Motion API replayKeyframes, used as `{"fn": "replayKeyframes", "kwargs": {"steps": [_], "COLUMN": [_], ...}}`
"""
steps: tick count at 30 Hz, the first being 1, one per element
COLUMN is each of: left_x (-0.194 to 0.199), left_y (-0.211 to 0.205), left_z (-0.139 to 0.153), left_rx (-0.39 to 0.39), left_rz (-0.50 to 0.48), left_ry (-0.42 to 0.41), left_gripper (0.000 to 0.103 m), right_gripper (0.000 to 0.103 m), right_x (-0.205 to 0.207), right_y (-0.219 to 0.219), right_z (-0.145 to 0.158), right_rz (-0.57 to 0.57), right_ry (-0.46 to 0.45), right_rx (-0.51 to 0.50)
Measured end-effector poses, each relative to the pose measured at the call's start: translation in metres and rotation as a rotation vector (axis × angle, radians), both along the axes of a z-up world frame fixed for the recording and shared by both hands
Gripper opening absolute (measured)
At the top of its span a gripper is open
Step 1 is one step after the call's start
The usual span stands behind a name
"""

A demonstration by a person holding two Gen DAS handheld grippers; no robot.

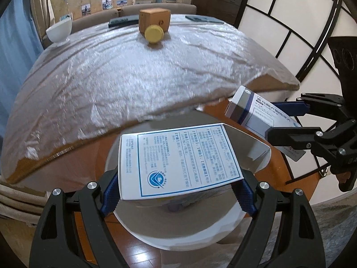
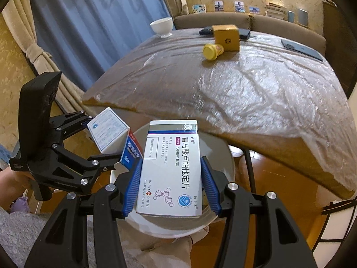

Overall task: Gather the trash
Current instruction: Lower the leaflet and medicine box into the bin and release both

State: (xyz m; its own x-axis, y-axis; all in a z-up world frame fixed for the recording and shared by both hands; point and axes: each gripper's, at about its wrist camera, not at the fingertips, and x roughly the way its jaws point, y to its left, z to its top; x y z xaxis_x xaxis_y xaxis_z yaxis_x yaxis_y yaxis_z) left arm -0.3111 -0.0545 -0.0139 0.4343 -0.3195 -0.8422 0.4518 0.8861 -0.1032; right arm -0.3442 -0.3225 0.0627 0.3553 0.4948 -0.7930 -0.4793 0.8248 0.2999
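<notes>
We hold a tool in each hand, and each tool grips a white medicine box over a round white bin. Nearest to us, our left tool (image 1: pixel 178 192) has its blue pads (image 1: pixel 110 195) pressed on the two sides of a wide box (image 1: pixel 178 158) with small blue print and a round blue mark. Our right tool (image 2: pixel 171 187) is squeezed on a narrower box (image 2: pixel 173 167) with big dark letters down its front; its blue pads (image 2: pixel 131 189) touch both long sides. The two boxes are just beside each other, the wide box on the left and the narrow box on the right. Right under them is the bin (image 1: pixel 178 232), and its white rim (image 2: pixel 169 230) shows below the narrow box. The bin stands on a brown wooden floor (image 1: pixel 138 256). Behind the bin is the worktop (image 1: pixel 133 76), covered with shiny, wrinkled plastic wrap. At the far end of the worktop a yellow jar (image 1: pixel 154 34) lies on its side, touching a brown cardboard box (image 1: pixel 154 19). Far to the left stands a white bowl (image 1: pixel 59 31). Dark flat things lie behind the cardboard box, but we cannot tell what they are. Past the worktop is a brown sofa (image 2: pixel 214 20), and small pictures hang on the wall.
</notes>
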Motion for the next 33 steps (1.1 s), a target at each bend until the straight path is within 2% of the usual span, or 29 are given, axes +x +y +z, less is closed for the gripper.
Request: {"fn": "replayKeyframes", "kwargs": {"steps": [11, 33], "left_x": [-0.001, 0.028], "left_y": [0.003, -0.015], "left_z": [-0.039, -0.093], "left_rx": [0.038, 0.106], "left_rz": [0.010, -0.001], "left_ry": [0.071, 0.116], "left_gripper": [0.085, 0.085], "right_gripper": [0.051, 0.051], "right_x": [0.004, 0.026], "right_y": [0.014, 0.032], "right_z": [-0.031, -0.081], "right_rz": [0.034, 0.000], "right_ry": [0.056, 0.094], "right_rx": [-0.036, -0.079]}}
